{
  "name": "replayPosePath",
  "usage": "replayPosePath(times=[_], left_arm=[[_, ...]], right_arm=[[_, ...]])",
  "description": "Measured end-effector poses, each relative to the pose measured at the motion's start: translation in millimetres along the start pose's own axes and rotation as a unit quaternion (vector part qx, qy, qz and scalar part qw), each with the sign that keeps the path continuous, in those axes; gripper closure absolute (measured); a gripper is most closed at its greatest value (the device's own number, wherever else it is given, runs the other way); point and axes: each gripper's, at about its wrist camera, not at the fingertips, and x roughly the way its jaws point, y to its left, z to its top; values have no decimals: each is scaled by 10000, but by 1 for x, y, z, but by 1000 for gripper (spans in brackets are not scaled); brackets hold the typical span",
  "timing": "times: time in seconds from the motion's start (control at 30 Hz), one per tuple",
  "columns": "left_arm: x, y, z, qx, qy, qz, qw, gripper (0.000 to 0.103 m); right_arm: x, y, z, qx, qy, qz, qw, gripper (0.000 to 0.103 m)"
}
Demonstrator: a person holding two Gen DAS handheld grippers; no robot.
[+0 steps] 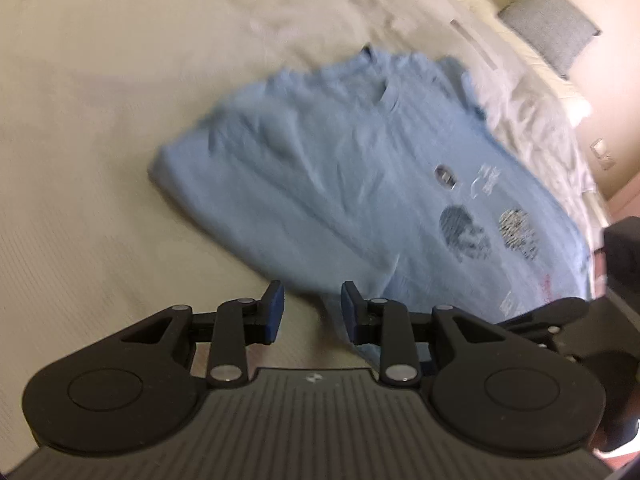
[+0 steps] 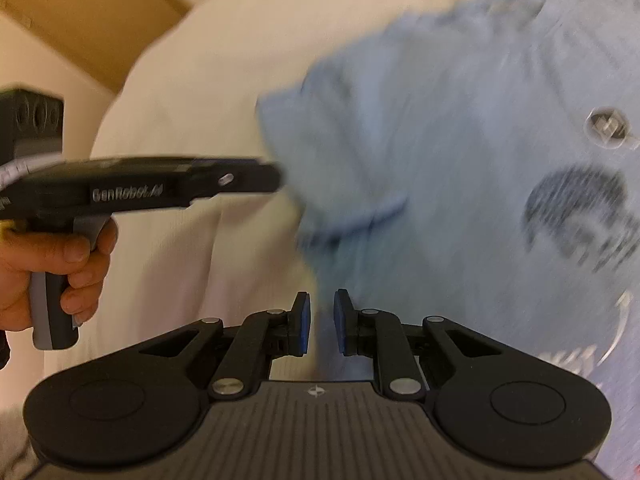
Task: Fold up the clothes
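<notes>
A light blue T-shirt (image 1: 360,168) lay spread on a cream-covered bed (image 1: 100,100), its collar toward the far side and dark printed graphics (image 1: 466,236) showing on the fabric nearer the camera. The left tongs (image 1: 312,312) hovered just above the shirt's near edge, their blue-padded fingers (image 1: 274,310) standing apart with nothing between them. In the right wrist view, the right tongs (image 2: 320,322) were likewise parted by a narrow gap and held nothing, poised over the boundary where the shirt's blurred edge met the bedcover. That same view caught the left device from the side, a person's hand (image 2: 48,264) wrapped around its grey pistol grip, its tip reaching the left edge of the shirt; whether it touched the cloth could not be told through the motion blur. A grey pillow (image 1: 552,20) sat at the far corner of the bed, beside rumpled pale bedding (image 1: 532,120).
</notes>
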Motion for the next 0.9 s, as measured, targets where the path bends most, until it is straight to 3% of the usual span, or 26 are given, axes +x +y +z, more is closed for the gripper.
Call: replayPosePath(times=[0.13,0.27,0.4,0.6,0.63,0.67,0.7,0.83,0.9], left_arm=[[13,-1,-12,-214,223,114,9995,77],[8,2,-25,-525,243,270,9980,82],[-6,7,-36,-1209,59,23,9926,79],[0,19,-38,-2162,-344,-322,9752,78],[2,20,-38,-2299,-397,-362,9717,80],[5,22,-38,-2435,-450,-401,9680,93],[6,22,-40,-2599,-505,-394,9635,99],[-6,18,-62,-3249,-800,-152,9422,99],[-11,13,-65,-3274,-865,-48,9409,99]], right_arm=[[-5,0,-3,-29,13,-13,10000,85],[-17,-3,7,-39,-272,-142,9995,84],[-24,-7,27,-72,-623,-231,9978,84],[-20,-13,52,-240,-899,-306,9952,81],[-20,-16,55,-249,-913,-316,9950,81],[-20,-17,56,-256,-911,-319,9950,81],[-23,-20,55,-278,-894,-322,9951,80],[-26,-25,46,-314,-744,-368,9961,80],[-26,-27,42,-276,-677,-365,9967,80]])
